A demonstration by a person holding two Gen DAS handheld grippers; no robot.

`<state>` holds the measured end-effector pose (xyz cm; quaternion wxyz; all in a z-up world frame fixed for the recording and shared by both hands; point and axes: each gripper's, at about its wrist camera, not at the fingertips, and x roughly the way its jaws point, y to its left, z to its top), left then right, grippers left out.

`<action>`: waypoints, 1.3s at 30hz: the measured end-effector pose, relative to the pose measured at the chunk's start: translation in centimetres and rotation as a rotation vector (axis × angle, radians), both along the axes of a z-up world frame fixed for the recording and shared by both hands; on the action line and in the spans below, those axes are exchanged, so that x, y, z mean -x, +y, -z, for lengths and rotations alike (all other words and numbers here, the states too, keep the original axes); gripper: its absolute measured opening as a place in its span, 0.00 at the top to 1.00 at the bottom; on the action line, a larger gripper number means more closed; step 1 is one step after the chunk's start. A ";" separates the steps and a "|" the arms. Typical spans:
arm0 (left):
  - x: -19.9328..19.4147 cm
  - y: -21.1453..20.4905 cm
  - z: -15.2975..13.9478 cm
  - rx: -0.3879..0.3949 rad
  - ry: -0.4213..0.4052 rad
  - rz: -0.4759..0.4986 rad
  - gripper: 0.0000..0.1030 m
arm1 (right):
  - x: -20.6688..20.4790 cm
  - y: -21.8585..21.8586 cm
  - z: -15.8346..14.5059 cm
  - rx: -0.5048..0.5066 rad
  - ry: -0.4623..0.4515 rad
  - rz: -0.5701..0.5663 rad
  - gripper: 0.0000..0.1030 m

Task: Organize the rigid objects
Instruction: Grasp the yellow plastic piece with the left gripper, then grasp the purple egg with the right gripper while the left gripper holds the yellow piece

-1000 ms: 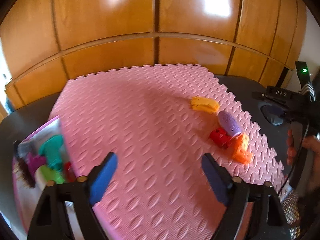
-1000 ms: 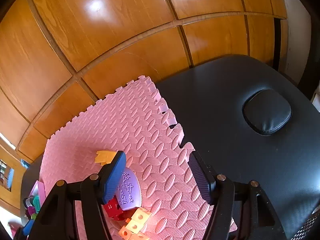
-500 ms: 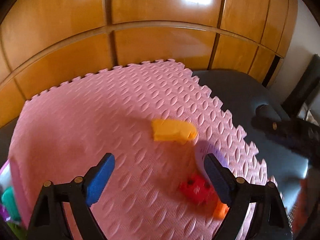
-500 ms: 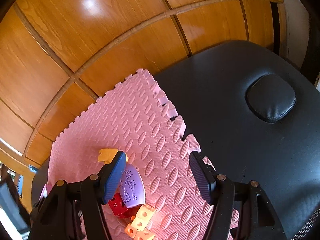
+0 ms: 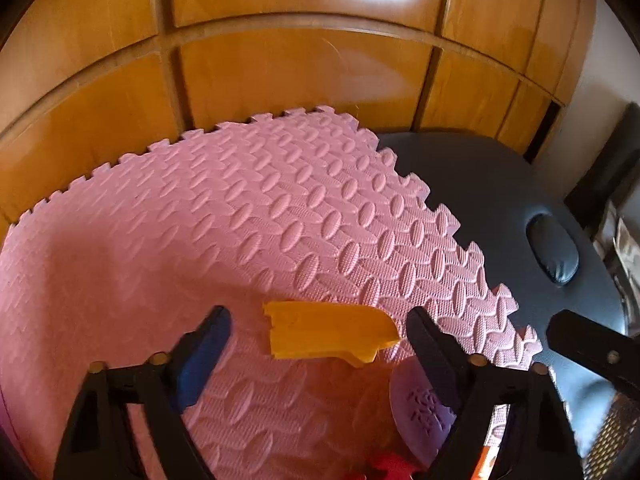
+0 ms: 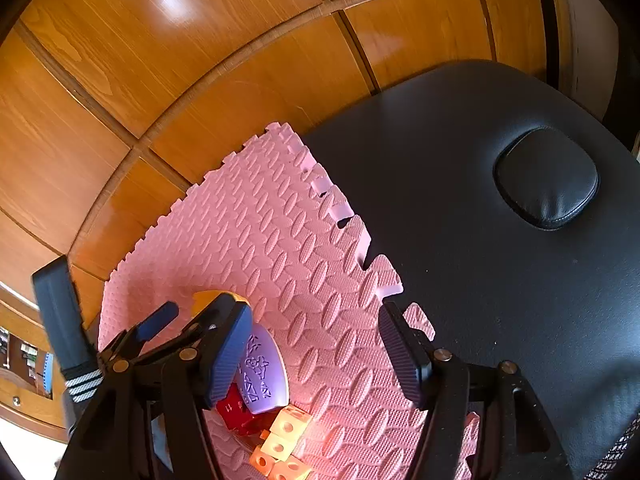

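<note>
Left gripper (image 5: 316, 332) (jaws spread) brackets the yellow block (image 5: 330, 334) on the pink foam mat (image 5: 248, 216); right gripper (image 6: 316, 356) likewise spread, empty.

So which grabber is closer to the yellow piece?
The left. The left gripper is open with the yellow piece lying right between its fingers. The right gripper is open beside it, over bare pink mat, with the piece beyond its left finger.

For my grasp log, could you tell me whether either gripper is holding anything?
Nothing: the left gripper stands open around the yellow piece, and the right gripper is open.
</note>
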<state>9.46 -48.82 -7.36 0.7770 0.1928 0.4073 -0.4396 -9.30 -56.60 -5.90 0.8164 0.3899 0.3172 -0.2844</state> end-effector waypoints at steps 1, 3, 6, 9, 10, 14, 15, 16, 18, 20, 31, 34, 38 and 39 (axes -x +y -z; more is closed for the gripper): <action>0.0 -0.2 0.4 -0.014 0.007 0.018 0.34 | 0.0 0.1 0.1 0.001 0.003 -0.001 0.36; -0.1 -0.2 0.6 -0.011 0.010 0.021 0.36 | -0.1 0.1 0.2 0.004 0.010 -0.001 0.35; -0.1 0.7 0.5 -0.004 0.029 0.013 0.36 | -0.2 0.1 0.4 0.004 0.019 0.000 0.35; 0.0 2.2 0.2 0.007 0.038 -0.021 0.36 | -0.2 0.1 0.5 0.009 0.029 0.002 0.35; 0.0 2.9 0.0 0.008 0.035 -0.040 0.36 | -0.2 0.1 0.6 0.008 0.031 0.005 0.36; 0.9 5.8 -0.9 0.013 -0.006 -0.102 0.36 | -0.1 0.0 0.6 0.012 0.036 0.010 0.36; 1.2 6.7 -1.1 0.014 -0.014 -0.115 0.36 | 0.0 0.0 0.6 0.010 0.035 0.009 0.36; 1.8 7.7 -1.3 0.015 -0.024 -0.127 0.36 | -0.1 0.0 0.6 0.008 0.034 0.006 0.36; 2.6 9.3 -1.5 0.025 -0.023 -0.138 0.36 | -0.1 0.1 0.7 0.008 0.034 -0.002 0.36; 3.8 11.1 -1.5 0.034 -0.025 -0.150 0.36 | -0.2 0.3 0.7 0.003 0.029 -0.015 0.36; 9.0 16.9 0.9 0.051 -0.036 -0.131 0.36 | -2.8 2.2 0.8 0.014 -0.012 -0.163 0.36; 9.1 17.3 1.2 0.076 -0.047 -0.128 0.36 | -4.0 2.9 1.1 0.036 0.014 -0.197 0.36; 8.7 17.6 1.4 0.111 -0.030 -0.138 0.36 | -4.9 3.5 1.8 0.062 0.050 -0.227 0.36; 8.6 17.7 1.4 0.116 -0.022 -0.140 0.36 | -5.1 3.6 1.9 0.061 0.054 -0.236 0.36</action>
